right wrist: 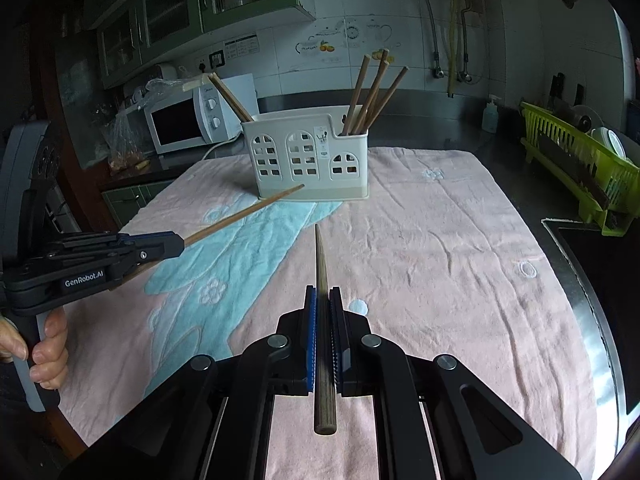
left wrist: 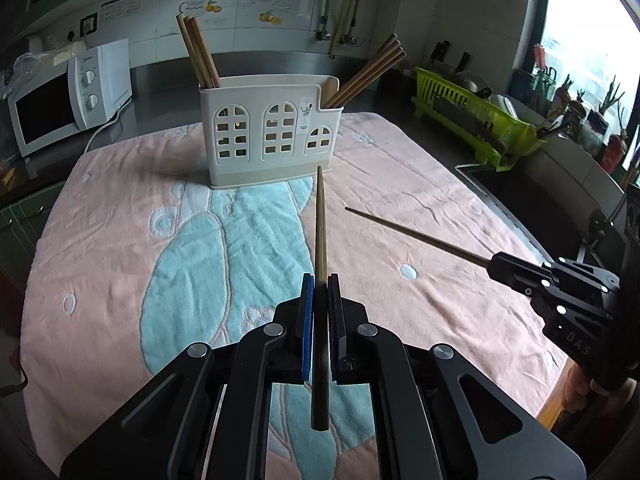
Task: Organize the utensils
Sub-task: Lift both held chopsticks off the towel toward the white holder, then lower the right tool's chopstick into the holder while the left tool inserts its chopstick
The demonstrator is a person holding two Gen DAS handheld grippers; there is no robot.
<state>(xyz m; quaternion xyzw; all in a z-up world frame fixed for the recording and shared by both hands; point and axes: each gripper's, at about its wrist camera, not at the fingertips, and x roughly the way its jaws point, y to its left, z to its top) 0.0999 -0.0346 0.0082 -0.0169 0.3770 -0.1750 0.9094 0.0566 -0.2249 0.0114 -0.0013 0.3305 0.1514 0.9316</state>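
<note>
My left gripper (left wrist: pixel 320 280) is clamped on one chopstick (left wrist: pixel 320 240), my right gripper (right wrist: pixel 322 292) on another chopstick (right wrist: pixel 320 264). Both tips aim at the white holder (left wrist: pixel 272 136), upper centre of frame.

White tiled wall (left wrist: pixel 280 8), green cabinets (right wrist: pixel 180 4), bright window (left wrist: pixel 580 20)

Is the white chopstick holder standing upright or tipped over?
Upright. The holder sits flat on the towel, arched windows vertical, with chopsticks leaning out of its open top.
</note>
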